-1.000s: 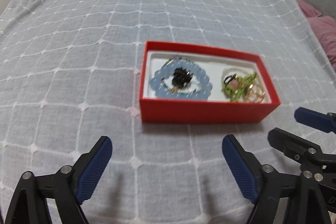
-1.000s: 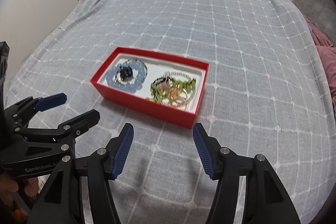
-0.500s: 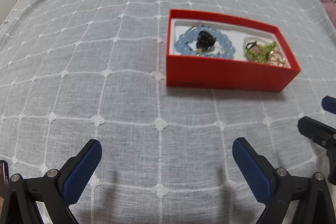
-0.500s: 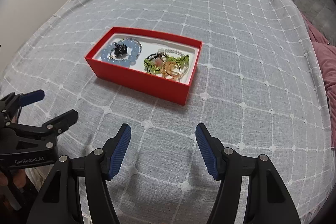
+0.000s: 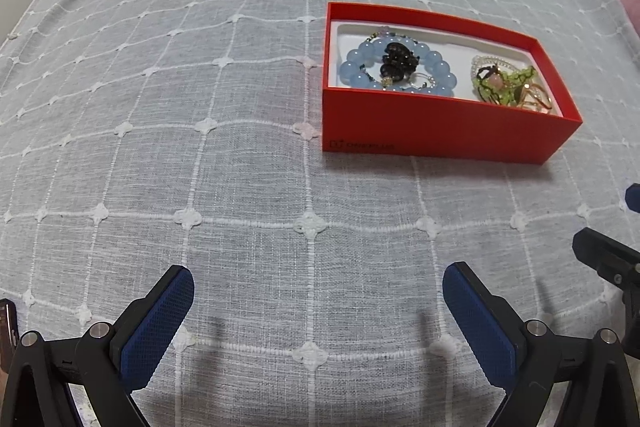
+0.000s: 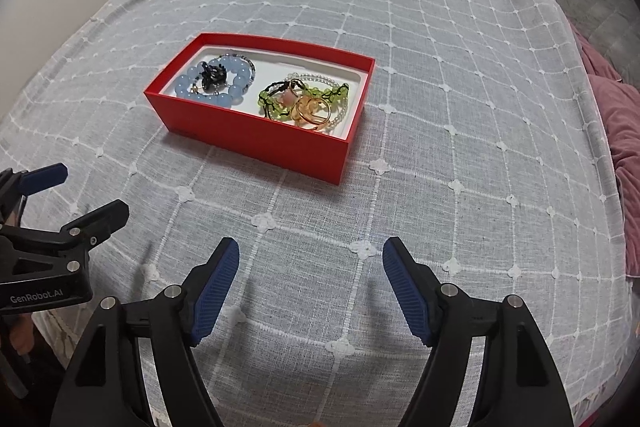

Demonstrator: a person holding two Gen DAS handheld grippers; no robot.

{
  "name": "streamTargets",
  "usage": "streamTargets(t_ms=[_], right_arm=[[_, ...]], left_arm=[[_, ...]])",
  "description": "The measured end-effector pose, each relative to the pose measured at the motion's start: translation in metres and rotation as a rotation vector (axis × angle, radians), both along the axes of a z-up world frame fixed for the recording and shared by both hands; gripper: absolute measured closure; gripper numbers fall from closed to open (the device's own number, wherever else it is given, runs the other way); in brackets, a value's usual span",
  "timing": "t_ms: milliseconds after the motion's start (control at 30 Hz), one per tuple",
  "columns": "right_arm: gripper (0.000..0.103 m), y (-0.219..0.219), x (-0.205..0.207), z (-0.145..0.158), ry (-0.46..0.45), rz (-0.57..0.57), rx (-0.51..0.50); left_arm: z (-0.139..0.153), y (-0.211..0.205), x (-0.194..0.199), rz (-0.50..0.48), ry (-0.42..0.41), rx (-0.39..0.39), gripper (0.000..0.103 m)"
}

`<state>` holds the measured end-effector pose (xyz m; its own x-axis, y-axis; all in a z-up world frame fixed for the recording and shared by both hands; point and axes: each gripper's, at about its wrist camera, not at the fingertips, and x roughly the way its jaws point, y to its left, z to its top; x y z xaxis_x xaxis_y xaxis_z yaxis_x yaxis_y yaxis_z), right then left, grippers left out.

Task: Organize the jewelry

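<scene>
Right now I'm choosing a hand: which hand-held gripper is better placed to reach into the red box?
Right hand-held gripper, probably: the red cardboard box lies nearly straight ahead; from the left hand-held gripper it sits off right.

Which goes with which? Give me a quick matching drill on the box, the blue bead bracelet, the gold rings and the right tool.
Things:
1. red box
2. blue bead bracelet
3. gold rings
4. right tool

Descriptions:
A. open, nothing between its fingers
B. right part of the box, beside green beads
C. lidless, resting on the grey bedspread
D. left part of the box, ringing a black piece

Pairs: 1-C, 2-D, 3-B, 4-A
</scene>
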<state>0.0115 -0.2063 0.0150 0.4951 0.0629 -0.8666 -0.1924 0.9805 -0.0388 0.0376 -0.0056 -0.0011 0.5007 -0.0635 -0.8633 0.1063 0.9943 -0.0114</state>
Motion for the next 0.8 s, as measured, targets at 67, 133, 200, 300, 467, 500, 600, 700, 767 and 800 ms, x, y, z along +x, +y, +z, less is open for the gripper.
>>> streamTargets(t_ms=[67, 133, 200, 300, 467, 500, 600, 700, 767, 800], right_arm=[[0.026, 0.0002, 0.0001, -0.0006, 0.003, -0.001, -0.001], [0.026, 0.0003, 0.0002, -0.0011, 0.006, -0.001, -0.002], [0.026, 0.0007, 0.0002, -0.0018, 0.009, -0.002, -0.003], [0.026, 0.0012, -0.0001, -0.0032, 0.013, -0.002, -0.006], [0.026, 0.0027, -0.0003, -0.0043, 0.016, 0.001, -0.01], [0.026, 0.0028, -0.0004, -0.0044, 0.017, 0.001, -0.01], [0.026, 0.0028, -0.0003, -0.0046, 0.019, 0.001, -0.01], [0.026, 0.0028, -0.0005, -0.005, 0.02, 0.001, -0.01], [0.026, 0.0025, -0.0008, -0.0058, 0.021, 0.001, -0.011], [0.026, 0.0025, -0.0008, -0.0059, 0.021, 0.001, -0.011]], left_arm=[[0.0001, -0.0003, 0.0, 0.001, 0.0, 0.0, 0.001], [0.0003, -0.0002, -0.0002, 0.002, 0.001, 0.0, 0.001], [0.0002, 0.0001, -0.0002, 0.001, 0.001, 0.001, 0.001], [0.0002, 0.0001, 0.0002, -0.001, 0.002, 0.002, 0.001], [-0.0006, -0.0005, 0.0011, -0.003, 0.003, 0.006, 0.001], [-0.0007, 0.0001, 0.0011, -0.003, 0.003, 0.007, 0.001], [-0.0007, -0.0001, 0.001, -0.003, 0.003, 0.007, 0.001], [-0.0007, 0.0001, 0.0011, -0.004, 0.005, 0.007, 0.001], [-0.0007, -0.0001, 0.0011, -0.004, 0.005, 0.008, 0.001], [-0.0008, 0.0001, 0.0011, -0.005, 0.005, 0.009, 0.001]])
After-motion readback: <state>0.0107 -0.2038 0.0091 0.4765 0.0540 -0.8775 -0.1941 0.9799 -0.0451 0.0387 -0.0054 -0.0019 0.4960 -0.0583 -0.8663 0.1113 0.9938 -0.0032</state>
